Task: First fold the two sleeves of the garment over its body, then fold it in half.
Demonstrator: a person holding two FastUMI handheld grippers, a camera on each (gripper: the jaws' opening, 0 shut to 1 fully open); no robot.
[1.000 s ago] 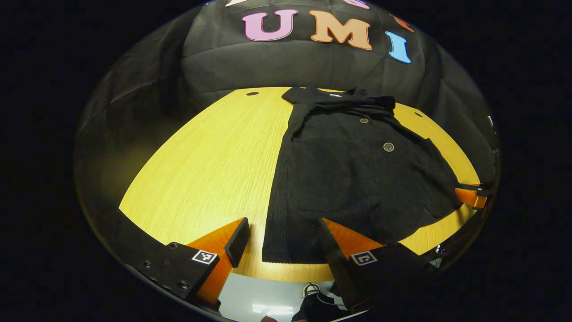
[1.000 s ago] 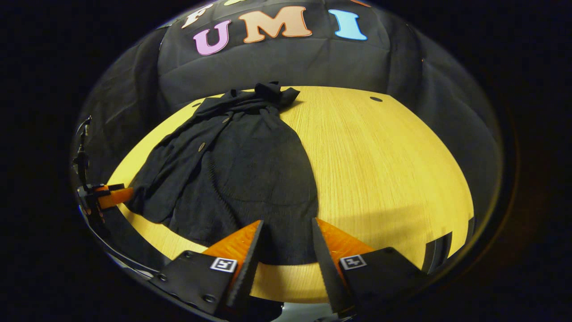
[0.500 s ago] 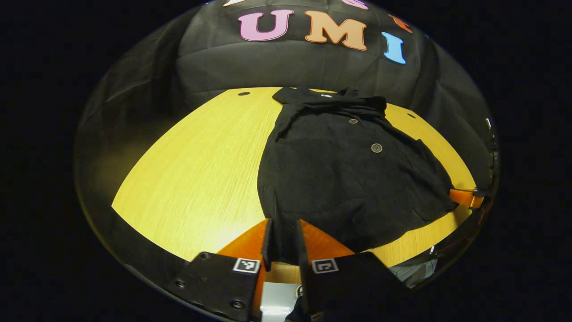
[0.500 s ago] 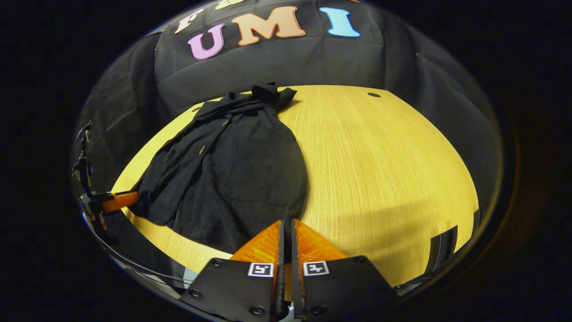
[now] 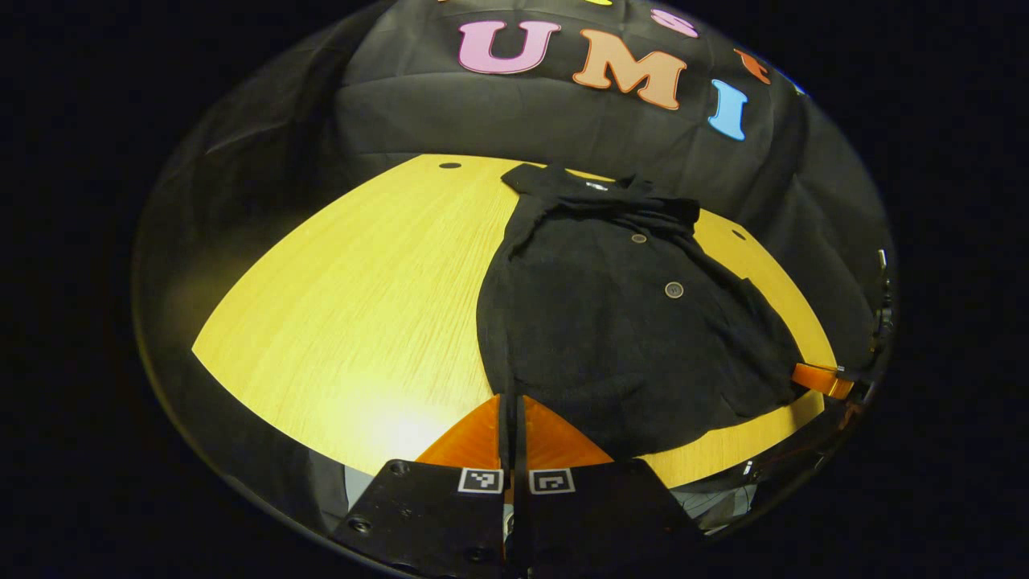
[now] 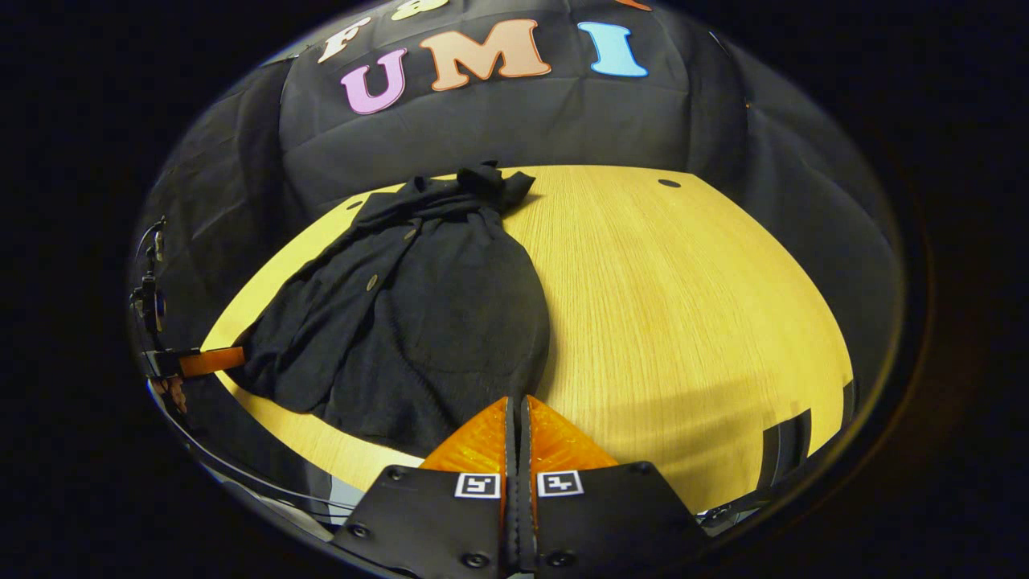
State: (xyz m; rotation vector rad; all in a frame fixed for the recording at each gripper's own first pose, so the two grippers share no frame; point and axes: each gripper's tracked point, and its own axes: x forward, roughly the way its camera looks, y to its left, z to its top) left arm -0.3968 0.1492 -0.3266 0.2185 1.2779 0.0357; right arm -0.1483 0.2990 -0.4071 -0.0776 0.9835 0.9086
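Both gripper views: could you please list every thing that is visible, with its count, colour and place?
garment: one, black, lying on the table's near half, collar toward the wall, near hem gathered at both grippers.
buttons: two visible, dark, down the garment's front.
table: one, light yellow wood, bare beside the garment.
holes: small, dark, near the table's far edge.
booth wall: black cloth, behind the table.
left gripper: one, at the near hem, fingers closed.
right gripper: one, at the near hem, fingers closed.
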